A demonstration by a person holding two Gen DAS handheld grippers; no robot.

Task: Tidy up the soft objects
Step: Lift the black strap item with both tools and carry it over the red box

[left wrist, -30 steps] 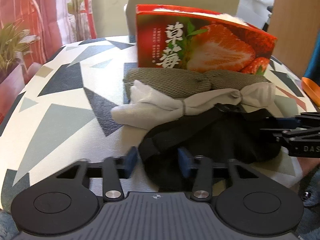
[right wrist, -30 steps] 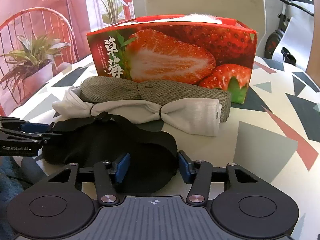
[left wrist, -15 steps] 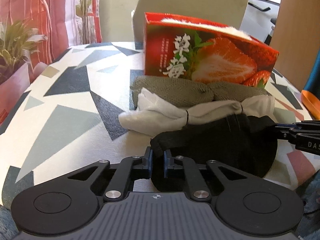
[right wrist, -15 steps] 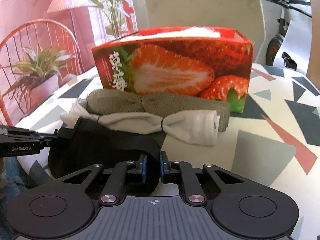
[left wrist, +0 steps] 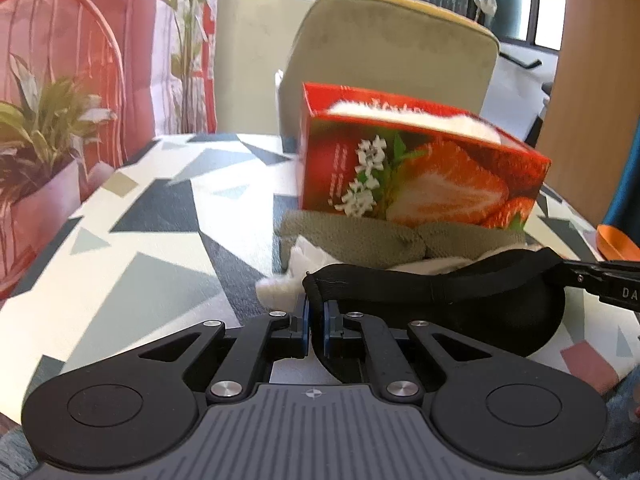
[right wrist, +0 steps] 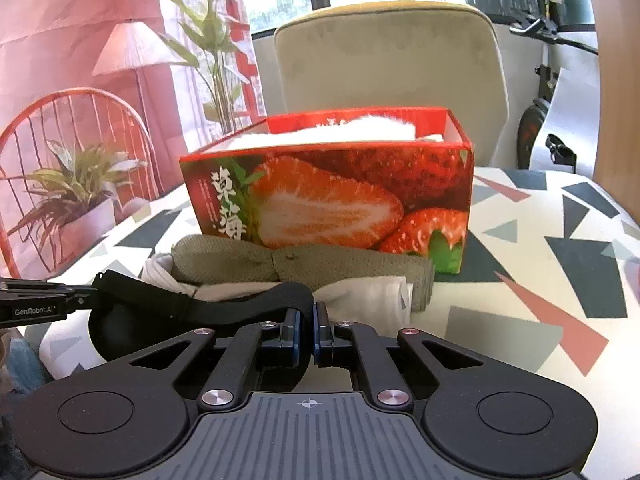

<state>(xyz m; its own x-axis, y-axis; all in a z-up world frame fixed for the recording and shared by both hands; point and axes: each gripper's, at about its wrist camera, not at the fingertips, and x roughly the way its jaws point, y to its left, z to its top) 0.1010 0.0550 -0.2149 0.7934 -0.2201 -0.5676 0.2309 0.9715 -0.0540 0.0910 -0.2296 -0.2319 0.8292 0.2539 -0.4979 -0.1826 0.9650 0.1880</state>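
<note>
Both grippers clamped on the same black cloth item point(left wrist: 480, 312), one at each end. Left gripper point(left wrist: 315, 316), lower centre of the left wrist view, jaws closed down tight on the black band's left end. Right gripper point(right wrist: 307, 322), lower centre of the right wrist view, jaws pinched on the band's right end. Black item hangs stretched between them, pouch part sagging, low over the patterned table point(left wrist: 152, 240).

Behind it, mid-frame: a white bundle point(right wrist: 372, 296) tied in the middle, touching an olive knitted bundle point(right wrist: 280, 262) behind it. The olive one lies against the front of the red strawberry box point(right wrist: 332, 200), centre of the frame, open on top with something white and fluffy point(right wrist: 360, 128) inside. Beige chair back point(right wrist: 392, 60) behind the box, upper centre. Potted plant point(right wrist: 76, 188) at left edge.
</note>
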